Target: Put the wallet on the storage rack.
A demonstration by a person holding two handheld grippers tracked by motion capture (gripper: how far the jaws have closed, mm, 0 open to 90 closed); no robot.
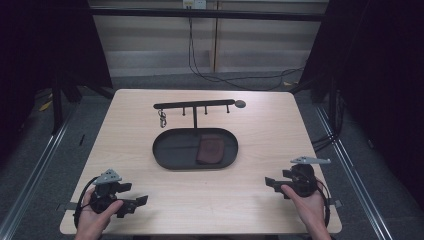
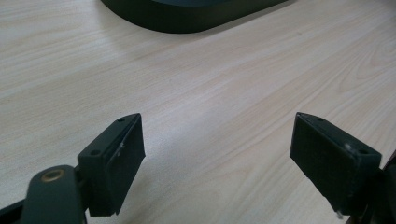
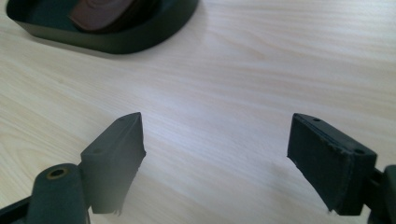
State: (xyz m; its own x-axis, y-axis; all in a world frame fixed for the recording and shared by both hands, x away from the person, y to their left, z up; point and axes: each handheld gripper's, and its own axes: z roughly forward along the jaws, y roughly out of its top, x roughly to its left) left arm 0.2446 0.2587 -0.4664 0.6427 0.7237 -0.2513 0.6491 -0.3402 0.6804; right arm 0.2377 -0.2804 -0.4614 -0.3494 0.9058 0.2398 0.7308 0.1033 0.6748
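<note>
Left gripper (image 1: 131,201) and right gripper (image 1: 276,184): black bodies, each topped by a grey three-cornered plate and trailing a black cable. Jaws: flat black rectangular pads with small screw holes; a brass-ringed hole marks the lower left arm. Hands bare.

A light wooden square table (image 1: 150,120) was noted; a black oval metal tray (image 1: 165,155) with an upright hook rack (image 1: 194,105) was set centrally on it.
</note>
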